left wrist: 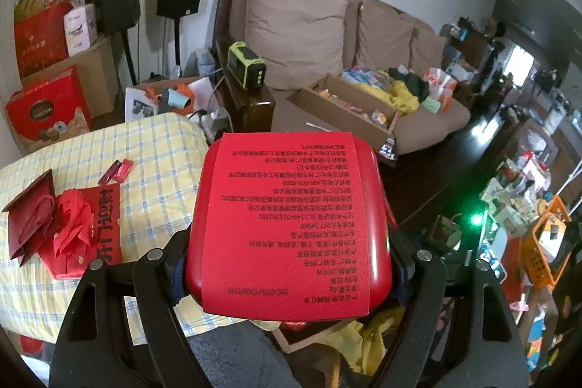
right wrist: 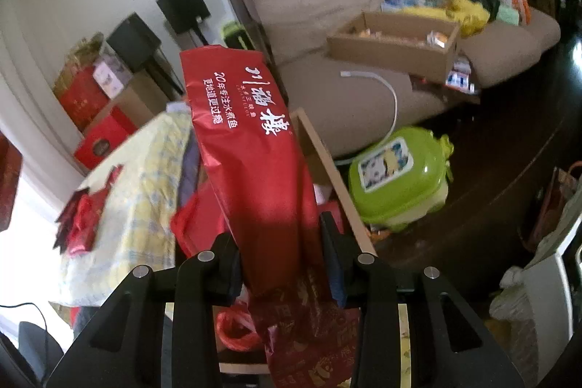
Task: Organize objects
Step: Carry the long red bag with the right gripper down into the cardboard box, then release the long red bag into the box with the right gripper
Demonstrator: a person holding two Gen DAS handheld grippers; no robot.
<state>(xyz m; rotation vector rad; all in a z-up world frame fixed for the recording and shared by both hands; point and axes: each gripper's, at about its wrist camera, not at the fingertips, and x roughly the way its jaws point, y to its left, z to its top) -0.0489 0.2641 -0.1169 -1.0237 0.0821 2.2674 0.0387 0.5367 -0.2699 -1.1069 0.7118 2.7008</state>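
We have a load in each gripper. The left gripper (left wrist: 289,264) is clamped across the near end of a red tin (left wrist: 289,206), its pads pressing the two side walls. The jaws stand wide because the tin is wide, and a grip low on the sides keeps its labelled face up and level. The tin hangs in the air just off the right edge of the bed (left wrist: 152,148), above a clutter of yellow and red things on the floor.

The right gripper (right wrist: 280,257) is closed on a red foil bag (right wrist: 251,148), pinched near its lower part so the soft bag stands up and away from the fingers rather than folding over them. It too is in the air, off the bed's right edge, over an open cardboard box (right wrist: 327,162) that holds more red packaging.

On the bed, toward its left edge, lie red paper bags (left wrist: 32,213), which suggests to us that red goods are being sorted together. Whether our two loads belong in the box or on the bed, we cannot tell.
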